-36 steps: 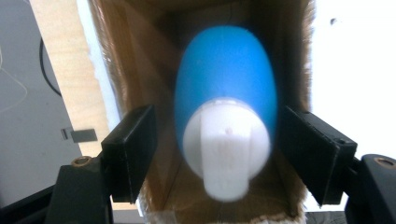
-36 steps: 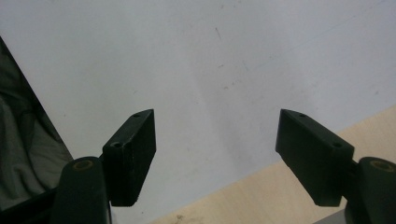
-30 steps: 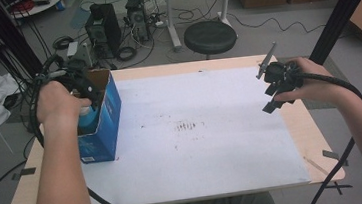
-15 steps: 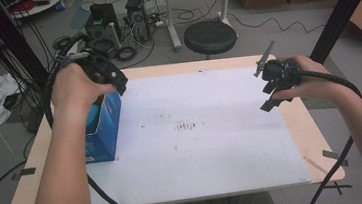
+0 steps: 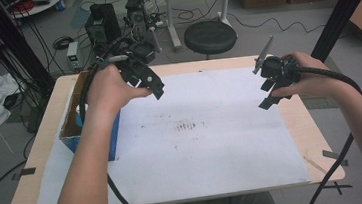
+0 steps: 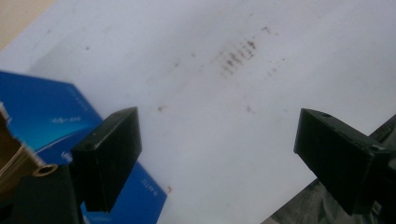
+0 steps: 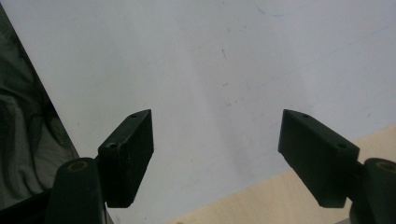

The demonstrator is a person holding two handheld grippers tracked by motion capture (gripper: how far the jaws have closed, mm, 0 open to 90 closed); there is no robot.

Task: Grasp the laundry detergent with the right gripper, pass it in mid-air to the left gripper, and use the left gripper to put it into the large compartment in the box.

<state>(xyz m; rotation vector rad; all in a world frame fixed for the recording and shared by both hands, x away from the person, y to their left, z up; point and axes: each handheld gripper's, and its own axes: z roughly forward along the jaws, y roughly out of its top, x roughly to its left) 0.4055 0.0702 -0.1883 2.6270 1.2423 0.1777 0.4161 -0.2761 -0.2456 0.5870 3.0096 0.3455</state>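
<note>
A wooden table (image 5: 317, 134) stands in a workroom, with a big white sheet (image 5: 213, 149) spread over most of it. The sheet has some small brown marks in the middle. A black stool (image 5: 210, 36) and some machines with wires sit on the floor behind the table.

A blue box (image 5: 113, 138) stands at the left side of the table, and its top is open. In the left gripper view the blue side of the box lies just below the jaws.

The left gripper (image 5: 156, 87) hangs in the air just beside the box, above the sheet. Its jaws have just been opening; they are spread wide and nothing is between them. The right gripper (image 5: 268, 86) hangs over the right side of the sheet, well apart from the box. Its jaws are spread too, and they hold nothing.

It looks like the work with the box is done, or close to done, since both grippers are free. I cannot see what is inside the box. Nothing else lies on the sheet to pick up.
</note>
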